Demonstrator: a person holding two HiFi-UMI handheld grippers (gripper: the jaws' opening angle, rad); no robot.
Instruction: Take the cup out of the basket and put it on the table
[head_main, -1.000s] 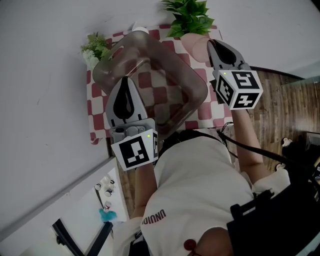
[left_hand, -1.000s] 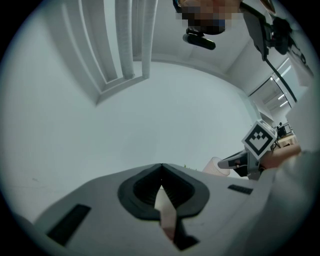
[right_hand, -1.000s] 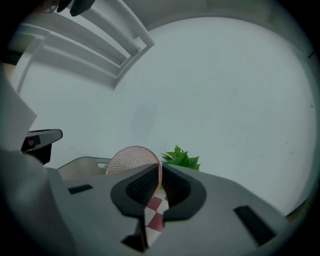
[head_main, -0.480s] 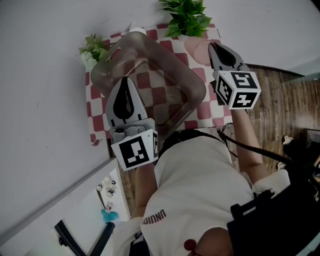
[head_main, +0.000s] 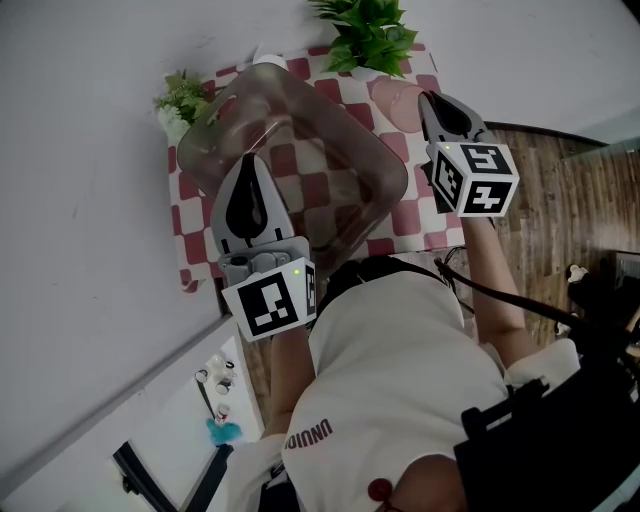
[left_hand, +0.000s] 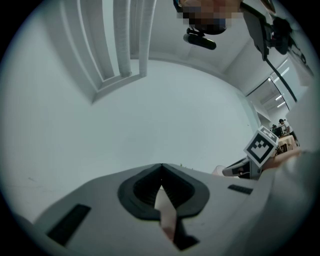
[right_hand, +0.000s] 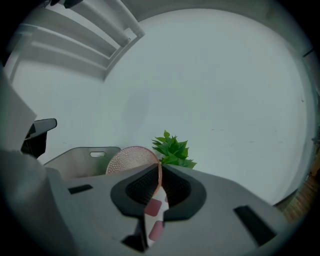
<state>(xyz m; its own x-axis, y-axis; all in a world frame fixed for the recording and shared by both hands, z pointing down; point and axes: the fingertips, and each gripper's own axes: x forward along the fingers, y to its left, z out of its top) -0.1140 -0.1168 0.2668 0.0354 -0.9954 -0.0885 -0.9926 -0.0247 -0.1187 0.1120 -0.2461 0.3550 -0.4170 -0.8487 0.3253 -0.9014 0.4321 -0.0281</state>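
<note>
My right gripper (right_hand: 159, 169) clamps the pink cup (right_hand: 130, 158) by its rim (just beside the basket (head_main: 330, 150)); my left gripper (left_hand: 161, 169) has its jaws together.

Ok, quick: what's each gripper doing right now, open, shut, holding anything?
Left gripper: shut, nothing between its jaws.
Right gripper: shut on the rim of the pink cup.

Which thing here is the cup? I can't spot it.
Find the red-and-white checked cloth. Right of the clear basket, next to the big leafy plant, is the cup. It alone is pink and round, pinched at its rim by the right gripper.
</note>
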